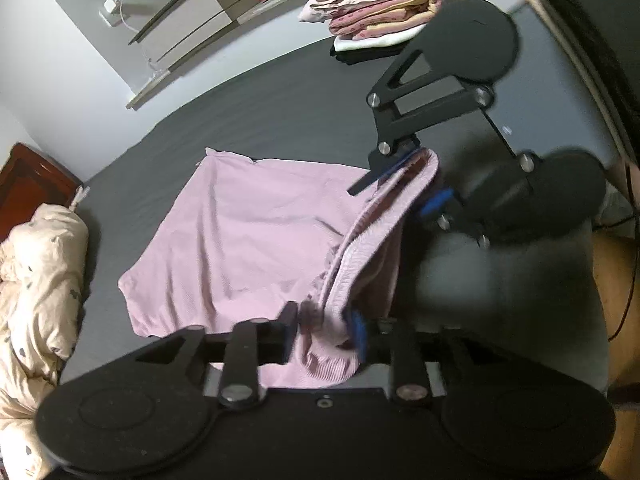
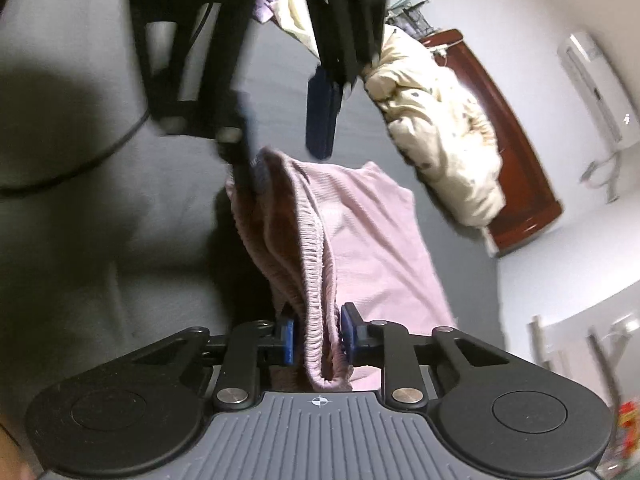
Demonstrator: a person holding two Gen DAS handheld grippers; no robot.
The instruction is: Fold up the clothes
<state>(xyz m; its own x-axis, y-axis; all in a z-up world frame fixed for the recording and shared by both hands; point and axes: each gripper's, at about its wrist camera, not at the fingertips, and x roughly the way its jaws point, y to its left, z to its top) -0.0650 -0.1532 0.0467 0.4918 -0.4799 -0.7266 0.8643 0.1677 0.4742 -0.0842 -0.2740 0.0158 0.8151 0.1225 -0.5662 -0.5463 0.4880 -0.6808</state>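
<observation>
Bed: we see dark sheet, quilt at edge.
Shorts: pink, waistband raised between both tongs.
Left tongs: we grip the waistband.
Right tongs: we pinch it too.

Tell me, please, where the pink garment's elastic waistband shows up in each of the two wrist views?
Left wrist view: the waistband runs from lower centre up to the right, between the left gripper and the right gripper.
Right wrist view: it rises from bottom centre, starting between the right gripper's blue pads.
Shared landmark: the cream quilt, far left there, upper right here.
</observation>
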